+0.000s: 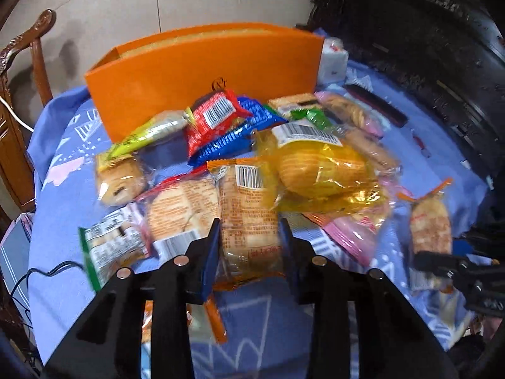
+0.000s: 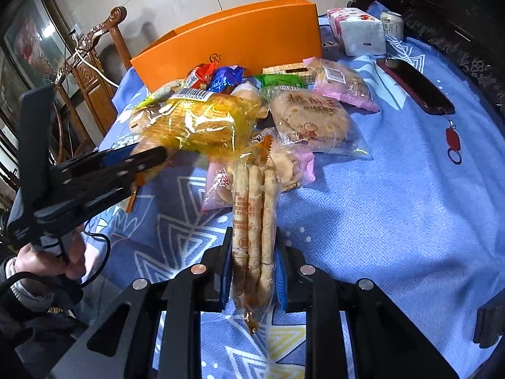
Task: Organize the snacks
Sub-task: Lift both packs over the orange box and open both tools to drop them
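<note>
The left gripper (image 1: pixel 249 237) pinches an orange-printed pastry packet (image 1: pixel 247 218) (barcode legible, text blurred); the right gripper (image 2: pixel 252 265) clamps a stick-biscuit packet (image 2: pixel 254 221).

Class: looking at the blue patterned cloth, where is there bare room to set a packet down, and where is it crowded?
Bare blue patterned cloth lies right of the snack pile, bordered behind by the dark red phone, and along the near edge before both grippers. It is crowded in front of the orange cardboard box, where packets overlap, and around the white tissue pack.
</note>
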Demonstrator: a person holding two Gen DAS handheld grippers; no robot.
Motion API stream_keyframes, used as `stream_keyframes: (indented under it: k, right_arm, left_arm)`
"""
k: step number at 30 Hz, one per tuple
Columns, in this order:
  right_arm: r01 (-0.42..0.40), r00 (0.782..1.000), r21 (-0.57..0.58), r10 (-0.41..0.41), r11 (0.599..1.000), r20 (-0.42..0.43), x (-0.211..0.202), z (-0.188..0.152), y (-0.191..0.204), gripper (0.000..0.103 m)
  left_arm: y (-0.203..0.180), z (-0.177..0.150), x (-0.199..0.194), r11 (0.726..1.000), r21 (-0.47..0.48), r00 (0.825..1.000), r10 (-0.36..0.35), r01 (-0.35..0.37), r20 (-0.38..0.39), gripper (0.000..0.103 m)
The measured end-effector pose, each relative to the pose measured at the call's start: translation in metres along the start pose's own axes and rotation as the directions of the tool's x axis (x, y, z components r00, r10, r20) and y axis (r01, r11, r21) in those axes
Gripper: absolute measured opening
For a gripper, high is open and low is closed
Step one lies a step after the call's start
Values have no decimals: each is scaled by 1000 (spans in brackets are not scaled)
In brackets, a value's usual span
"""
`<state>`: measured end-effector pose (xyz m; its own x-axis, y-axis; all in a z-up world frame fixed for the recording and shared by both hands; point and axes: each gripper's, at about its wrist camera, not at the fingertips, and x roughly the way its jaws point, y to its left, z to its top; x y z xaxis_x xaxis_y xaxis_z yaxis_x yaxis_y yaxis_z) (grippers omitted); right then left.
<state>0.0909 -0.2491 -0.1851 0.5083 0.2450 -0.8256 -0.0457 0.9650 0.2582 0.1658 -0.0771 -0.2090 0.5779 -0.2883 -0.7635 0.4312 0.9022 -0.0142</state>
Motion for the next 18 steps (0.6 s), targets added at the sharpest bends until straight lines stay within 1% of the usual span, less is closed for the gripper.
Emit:
stream_keyframes:
  k: [4, 8, 14, 18]
  right_arm:
    - [-20, 1000, 16, 19, 1000, 18, -7, 3, 1, 23]
    - [-58, 997, 29, 56, 998, 57, -17, 8, 5, 23]
    - [-88, 992, 42, 84, 995, 92, -28, 16, 10, 23]
    - [-100, 987, 35, 94, 994, 130, -38, 24, 14, 23]
  left_arm:
    - [6, -3, -27, 1000, -1, 999, 4, -4, 42, 35]
    - [18, -4, -48, 999, -39, 997, -5, 8, 71, 35]
    - [32, -1, -76, 998, -65, 992, 5, 4, 126, 35]
    - [38, 3, -89, 997, -74, 988, 7, 4, 156, 35]
